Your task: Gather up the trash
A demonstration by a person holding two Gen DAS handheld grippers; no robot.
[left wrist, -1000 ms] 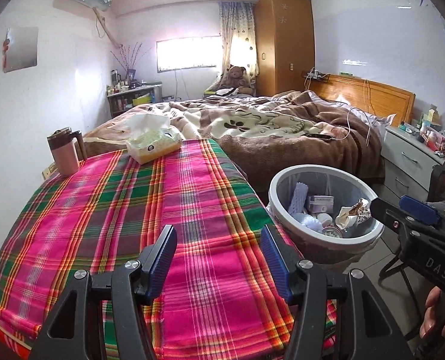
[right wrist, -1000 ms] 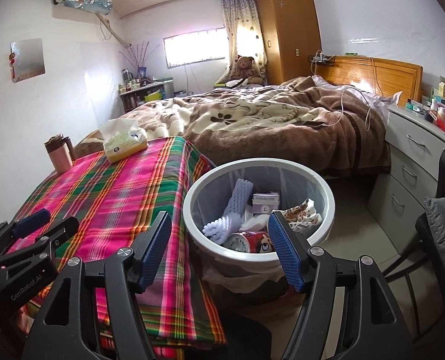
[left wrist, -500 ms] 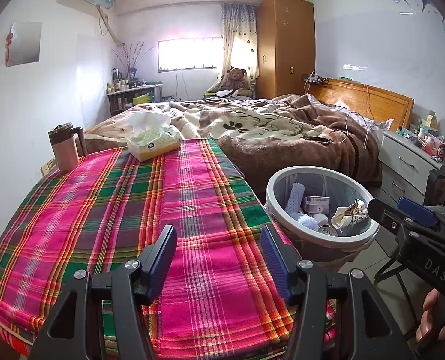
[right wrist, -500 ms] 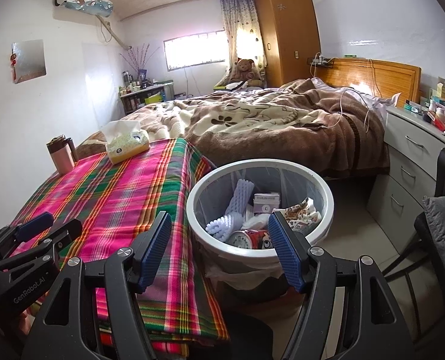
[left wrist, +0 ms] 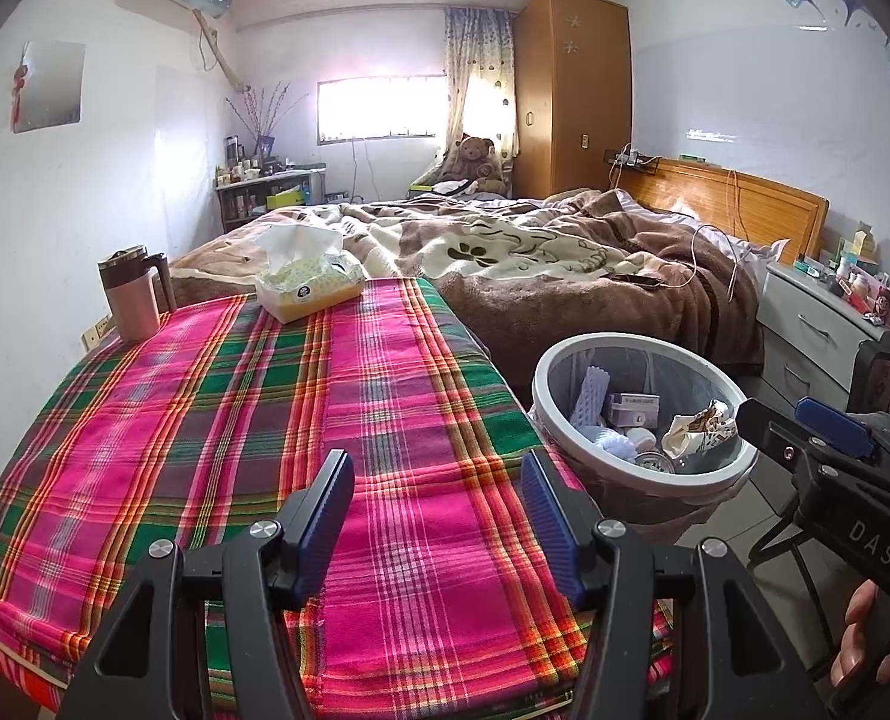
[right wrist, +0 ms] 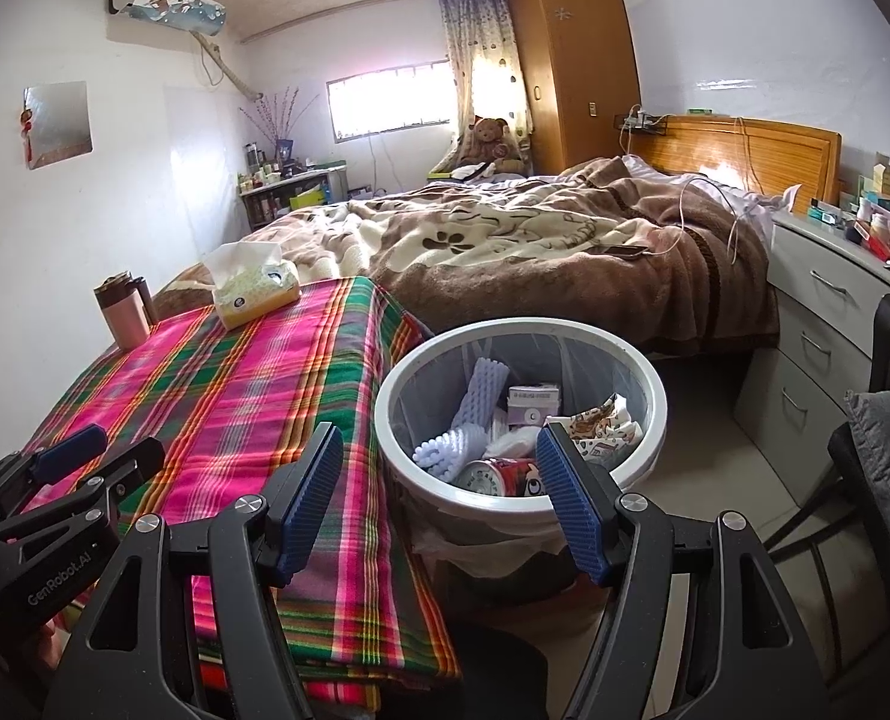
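A white-rimmed trash bin (right wrist: 655, 384) stands on the floor right of the table; it also shows in the left wrist view (left wrist: 541, 384). It holds a pale foam piece (right wrist: 478, 399), a small box (right wrist: 535, 405), a crumpled wrapper (right wrist: 604, 429) and a red can (right wrist: 502, 477). My left gripper (left wrist: 435, 510) is open and empty above the plaid tablecloth (left wrist: 234, 420). My right gripper (right wrist: 438, 498) is open and empty, just above the bin's near rim.
A tissue box (left wrist: 306, 285) and a brown mug (left wrist: 132, 297) stand at the table's far end. A bed with a brown blanket (left wrist: 565, 264) lies behind. A white drawer unit (right wrist: 829, 330) and a chair (right wrist: 889, 480) are at the right.
Both grippers have drawn back and risen slightly, so the table and bin look a little farther away. Both stay open and empty.
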